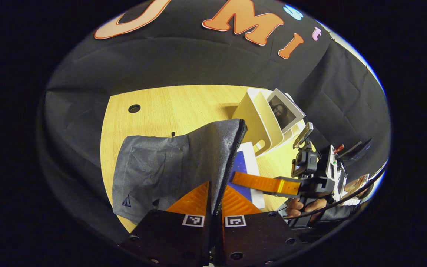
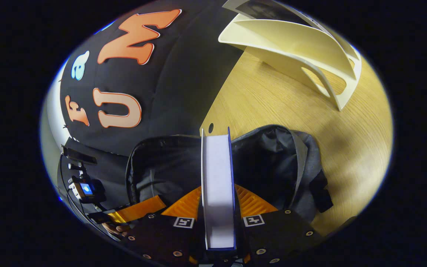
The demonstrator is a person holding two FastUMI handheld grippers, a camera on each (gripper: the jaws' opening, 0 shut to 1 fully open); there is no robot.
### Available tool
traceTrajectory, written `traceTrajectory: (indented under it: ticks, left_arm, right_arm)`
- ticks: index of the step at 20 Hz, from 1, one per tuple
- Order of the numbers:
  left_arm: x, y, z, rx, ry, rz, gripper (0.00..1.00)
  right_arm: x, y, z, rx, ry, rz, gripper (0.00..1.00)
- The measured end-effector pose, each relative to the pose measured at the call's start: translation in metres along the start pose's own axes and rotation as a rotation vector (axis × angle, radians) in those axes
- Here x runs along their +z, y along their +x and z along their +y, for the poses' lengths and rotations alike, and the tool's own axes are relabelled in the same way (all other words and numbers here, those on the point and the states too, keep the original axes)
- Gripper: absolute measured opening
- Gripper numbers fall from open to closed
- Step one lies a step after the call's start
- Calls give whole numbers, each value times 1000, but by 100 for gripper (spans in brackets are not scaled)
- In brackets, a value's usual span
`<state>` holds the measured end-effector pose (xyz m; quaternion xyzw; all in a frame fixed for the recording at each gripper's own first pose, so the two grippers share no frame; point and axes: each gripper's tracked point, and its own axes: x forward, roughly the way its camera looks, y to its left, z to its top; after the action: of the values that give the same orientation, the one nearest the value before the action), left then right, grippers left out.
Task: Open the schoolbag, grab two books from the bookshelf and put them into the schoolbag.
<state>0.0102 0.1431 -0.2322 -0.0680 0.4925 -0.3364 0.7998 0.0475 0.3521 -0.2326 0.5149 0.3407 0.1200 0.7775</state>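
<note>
In the left gripper view, the left gripper [image 1: 213,202] at the bottom centre has its two fingers pinched together on the zipper edge of the grey schoolbag [image 1: 169,167], holding that flap up in the middle of the frame. Behind the flap a blue-and-white book [image 1: 246,163] shows, clamped by the right gripper [image 1: 235,178], which reaches in from the lower right with a hand [image 1: 304,207] on it. The cream bookshelf [image 1: 260,118] stands on the wooden table [image 1: 161,107] right of centre, with another book [image 1: 285,111] leaning in it.

In the right gripper view, the right gripper [image 2: 218,202] at the bottom centre is closed on the book [image 2: 218,178], seen edge-on and upright over the schoolbag's [image 2: 272,159] dark open mouth. The left gripper [image 2: 139,209] sits at the lower left. The bookshelf [image 2: 291,40] lies at the upper right on the table [image 2: 272,104].
</note>
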Motion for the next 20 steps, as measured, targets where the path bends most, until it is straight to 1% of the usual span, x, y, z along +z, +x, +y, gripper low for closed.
traceTrajectory:
  ticks: [1,2,3,5,6,7,8,9,10,11,12,13,14,15,18,20]
  left_arm:
    - [0,0,-1,5,5,1,6]
    - [-1,1,-4,8,9,4,6]
    - [-2,2,-6,6,9,5,6]
    - [-2,2,-7,11,7,5,6]
    - [-2,3,-6,13,-2,1,6]
    - [-3,2,-4,15,-15,0,6]
    - [-4,1,-3,18,-22,-1,6]
    - [-4,1,-1,18,-31,-1,6]
    - [-5,2,0,18,-34,1,6]
    - [-5,2,2,27,-34,-2,6]
    - [-7,4,3,34,-36,1,6]
    - [-7,4,2,38,-42,0,6]
    - [-8,6,1,46,-41,5,6]
    - [-9,8,1,53,-41,11,6]
    - [-14,16,-2,60,-50,27,6]
    - [-14,20,-4,82,-45,33,6]
  right_arm:
    - [-5,6,-1,1,-5,4,24]
    - [-8,13,0,8,-9,8,23]
    - [-8,20,1,15,-4,6,34]
    - [-11,32,-1,18,28,29,34]
    - [-13,36,-1,8,28,38,36]
    - [-17,34,-4,-17,-2,57,37]
    - [-20,29,-9,-59,-43,79,38]
    - [-23,29,-17,-102,-82,113,60]
    - [-27,21,-25,-139,-106,153,33]
    - [-31,16,-29,-176,-121,191,85]
    - [-32,8,-34,-201,-141,209,63]
    - [-28,-1,-38,-235,-180,221,89]
    - [-22,-8,-39,-250,-232,221,94]
    - [-14,-16,-37,-275,-296,219,96]
    - [17,-47,-43,-341,-431,208,98]
    - [46,-79,-46,-394,-536,203,98]
